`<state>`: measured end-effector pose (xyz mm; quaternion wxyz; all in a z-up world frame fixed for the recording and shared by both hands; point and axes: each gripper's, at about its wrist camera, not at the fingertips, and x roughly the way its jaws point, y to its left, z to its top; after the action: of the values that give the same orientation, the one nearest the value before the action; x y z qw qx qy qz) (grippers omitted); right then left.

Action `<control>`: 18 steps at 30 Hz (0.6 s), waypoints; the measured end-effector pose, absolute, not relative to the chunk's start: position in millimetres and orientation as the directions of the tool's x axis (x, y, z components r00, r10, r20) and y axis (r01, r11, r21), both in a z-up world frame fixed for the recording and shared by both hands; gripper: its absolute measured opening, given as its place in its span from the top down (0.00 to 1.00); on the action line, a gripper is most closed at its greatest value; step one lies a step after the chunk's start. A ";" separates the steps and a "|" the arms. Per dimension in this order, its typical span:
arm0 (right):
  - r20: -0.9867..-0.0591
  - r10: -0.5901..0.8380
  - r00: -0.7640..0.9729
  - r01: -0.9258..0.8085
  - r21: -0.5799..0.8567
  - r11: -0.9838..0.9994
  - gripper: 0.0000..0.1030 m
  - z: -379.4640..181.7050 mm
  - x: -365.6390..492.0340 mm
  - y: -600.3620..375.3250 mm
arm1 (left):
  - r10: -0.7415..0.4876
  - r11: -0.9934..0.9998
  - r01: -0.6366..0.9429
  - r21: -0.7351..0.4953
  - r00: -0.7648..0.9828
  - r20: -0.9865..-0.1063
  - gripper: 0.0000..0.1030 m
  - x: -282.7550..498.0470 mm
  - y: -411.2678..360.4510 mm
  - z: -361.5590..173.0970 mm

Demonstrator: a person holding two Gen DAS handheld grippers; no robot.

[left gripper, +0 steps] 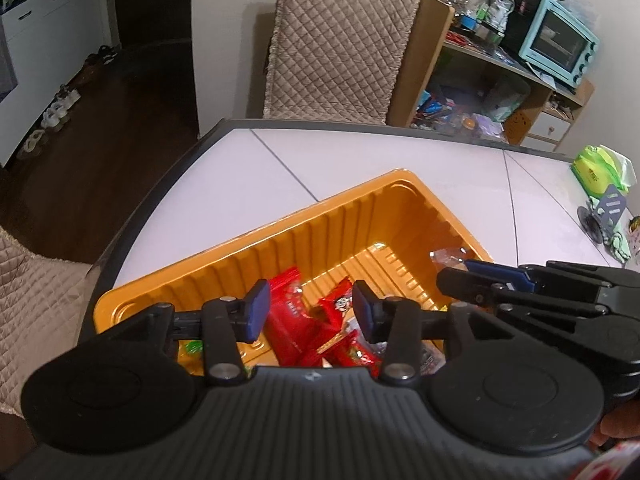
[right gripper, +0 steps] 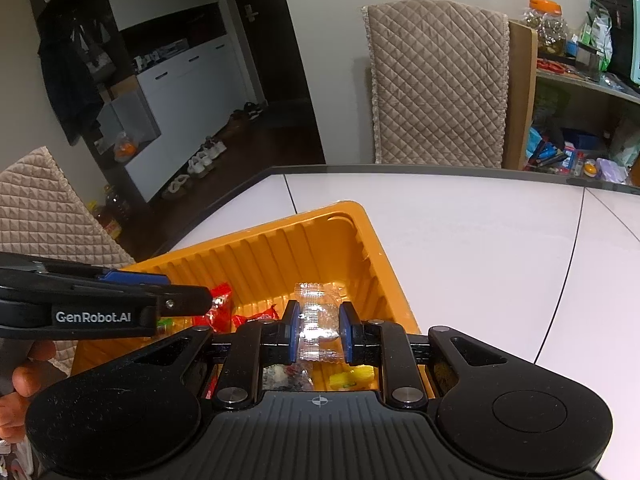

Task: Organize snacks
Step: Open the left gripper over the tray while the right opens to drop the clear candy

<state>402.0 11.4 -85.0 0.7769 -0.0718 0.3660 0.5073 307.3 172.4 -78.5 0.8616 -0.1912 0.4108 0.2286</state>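
Snacks lie in an orange plastic tray with ribbed walls, and this tray stands on the white table, near the table's rounded corner. We hold one gripper in each hand above the near part of the tray.

Going from the biggest thing down: the table carries the tray, and far to the right on the table we see a green packet. Behind the table stands a chair with a quilted beige cover, and beside it a wooden shelf full of small things that we cannot name.

Inside the tray, the far half is bare. In the near half we see several red snack packets in a loose heap, some lying over others. Near them, in the right wrist view, a small yellow snack lies on the tray floor, and something green shows at the left, but it is too hidden to tell what.

Our left gripper has its blue pads apart, above the red packets; nothing is between the pads and they touch no packet. Our right gripper is clamped on a clear wrapped snack, which stands lengthwise between the two pads, over the tray.
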 end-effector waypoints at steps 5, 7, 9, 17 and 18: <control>-0.639 0.739 0.214 -0.843 0.262 0.470 0.80 -84.4 401.5 15.9 | 0.247 0.816 -0.562 -0.137 0.553 -0.796 0.57 302.9 175.4 -77.6; -0.637 0.741 0.213 -0.844 0.263 0.468 0.80 -84.0 401.3 17.5 | 0.251 0.811 -0.569 -0.137 0.550 -0.797 0.55 301.5 176.9 -77.1; -0.635 0.743 0.211 -0.845 0.263 0.465 0.80 -83.6 401.1 19.3 | 0.254 0.805 -0.577 -0.139 0.546 -0.799 0.53 300.4 178.4 -76.5; -0.596 0.769 0.230 -0.843 0.273 0.463 0.80 -80.9 401.9 22.3 | 0.262 0.791 -0.595 -0.141 0.538 -0.801 0.47 296.2 182.0 -74.1; -0.590 0.775 0.225 -0.842 0.282 0.460 0.80 -80.0 402.3 22.4 | 0.262 0.790 -0.596 -0.141 0.537 -0.802 0.45 295.2 181.8 -73.8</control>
<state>402.3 22.4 -80.0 0.7812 -0.0485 0.3458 0.5175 295.2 181.8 -73.8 0.8525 -0.2039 0.4103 0.2516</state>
